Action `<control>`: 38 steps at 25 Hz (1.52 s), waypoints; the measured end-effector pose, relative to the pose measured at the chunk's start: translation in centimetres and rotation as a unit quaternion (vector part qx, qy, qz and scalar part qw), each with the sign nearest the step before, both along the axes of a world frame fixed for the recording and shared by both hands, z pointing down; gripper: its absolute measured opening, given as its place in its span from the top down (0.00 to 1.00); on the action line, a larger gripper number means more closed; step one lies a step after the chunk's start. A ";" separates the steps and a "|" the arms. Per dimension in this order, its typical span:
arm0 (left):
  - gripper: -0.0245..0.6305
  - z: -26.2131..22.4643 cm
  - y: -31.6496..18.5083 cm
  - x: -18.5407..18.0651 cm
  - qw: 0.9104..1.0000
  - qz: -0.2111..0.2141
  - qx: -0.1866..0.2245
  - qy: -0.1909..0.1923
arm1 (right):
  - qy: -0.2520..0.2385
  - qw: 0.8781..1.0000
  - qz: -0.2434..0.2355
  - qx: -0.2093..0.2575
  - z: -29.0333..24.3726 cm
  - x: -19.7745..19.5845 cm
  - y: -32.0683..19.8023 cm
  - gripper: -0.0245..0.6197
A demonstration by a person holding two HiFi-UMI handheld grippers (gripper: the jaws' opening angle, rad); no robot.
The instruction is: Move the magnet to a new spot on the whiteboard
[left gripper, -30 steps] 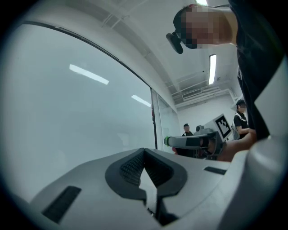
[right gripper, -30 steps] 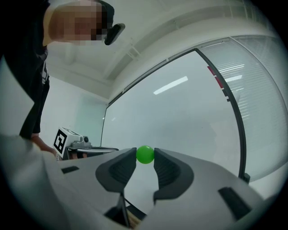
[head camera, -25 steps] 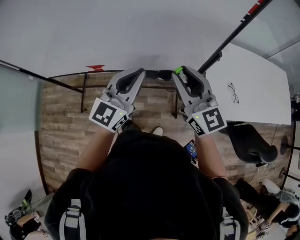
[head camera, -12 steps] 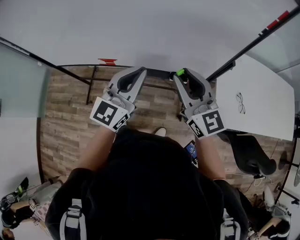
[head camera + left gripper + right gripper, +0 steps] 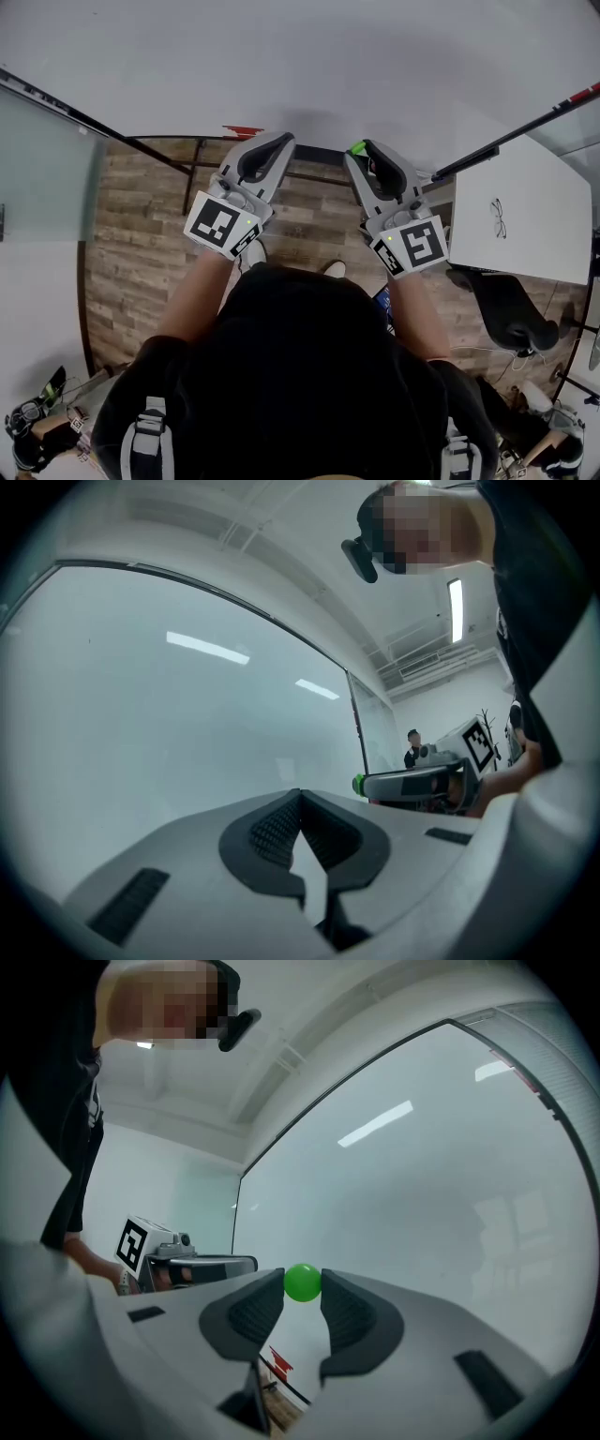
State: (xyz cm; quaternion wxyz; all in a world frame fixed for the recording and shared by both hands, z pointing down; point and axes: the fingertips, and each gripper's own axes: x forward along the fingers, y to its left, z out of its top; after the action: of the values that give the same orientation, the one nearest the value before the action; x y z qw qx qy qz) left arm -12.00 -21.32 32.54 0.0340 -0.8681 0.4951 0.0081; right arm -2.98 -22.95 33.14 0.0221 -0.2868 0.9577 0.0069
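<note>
The whiteboard (image 5: 300, 66) fills the top of the head view, and both gripper views look at it (image 5: 187, 705) (image 5: 422, 1185). A small green round magnet (image 5: 302, 1282) sits between the fingertips of my right gripper (image 5: 302, 1290), which is shut on it. In the head view the magnet (image 5: 357, 146) is at the tip of the right gripper (image 5: 361, 150), close to the board. My left gripper (image 5: 281, 142) is held level beside it, about a hand's width to the left. Its jaws (image 5: 300, 797) meet at the tips with nothing between them.
A white table (image 5: 534, 234) with a pair of glasses (image 5: 497, 217) stands to the right, a black chair (image 5: 511, 305) in front of it. The board's dark stand bar (image 5: 314, 155) and a red mark (image 5: 242, 131) lie below the grippers. Wood floor underneath.
Both grippers and the person have moved left along the whiteboard; the red mark and the table have slid right in the head view. The magnet stays in the right jaws.
</note>
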 end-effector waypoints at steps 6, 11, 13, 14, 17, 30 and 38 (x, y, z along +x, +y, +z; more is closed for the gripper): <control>0.96 0.4 -0.4 -5.3 1.000 0.013 -0.008 0.002 | 0.011 1.000 0.015 0.001 -0.2 -5.1 0.2 0.78; 0.96 0.5 -0.9 -9.4 0.999 0.030 -0.010 0.008 | 0.020 0.999 0.036 0.004 -0.4 -9.1 -0.2 0.78; 0.96 0.6 -1.4 -10.9 0.999 0.033 -0.011 0.012 | 0.023 0.999 0.044 0.006 -0.4 -10.4 -0.5 0.78; 0.96 0.7 -1.5 -11.6 0.999 0.034 -0.013 0.015 | 0.026 0.999 0.048 0.005 -0.4 -11.0 -0.6 0.78; 0.96 0.9 -1.8 -13.8 0.999 0.042 -0.012 0.013 | 0.028 0.998 0.060 0.002 0.0 -13.0 -0.9 0.78; 0.96 1.9 -3.7 -22.5 0.997 0.071 -0.009 -0.001 | 0.024 0.985 0.168 0.009 1.1 -19.6 -2.5 0.78; 0.96 1.4 -4.7 -24.5 0.998 0.065 0.009 -0.004 | 0.023 0.972 0.232 0.030 0.5 -21.0 -5.0 0.78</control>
State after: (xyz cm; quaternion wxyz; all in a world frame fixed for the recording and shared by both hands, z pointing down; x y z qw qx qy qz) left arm -36.55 -26.02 33.93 0.0435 -0.8981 0.4374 0.0109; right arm -24.00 -27.93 33.66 0.0063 -0.5000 0.8647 0.0474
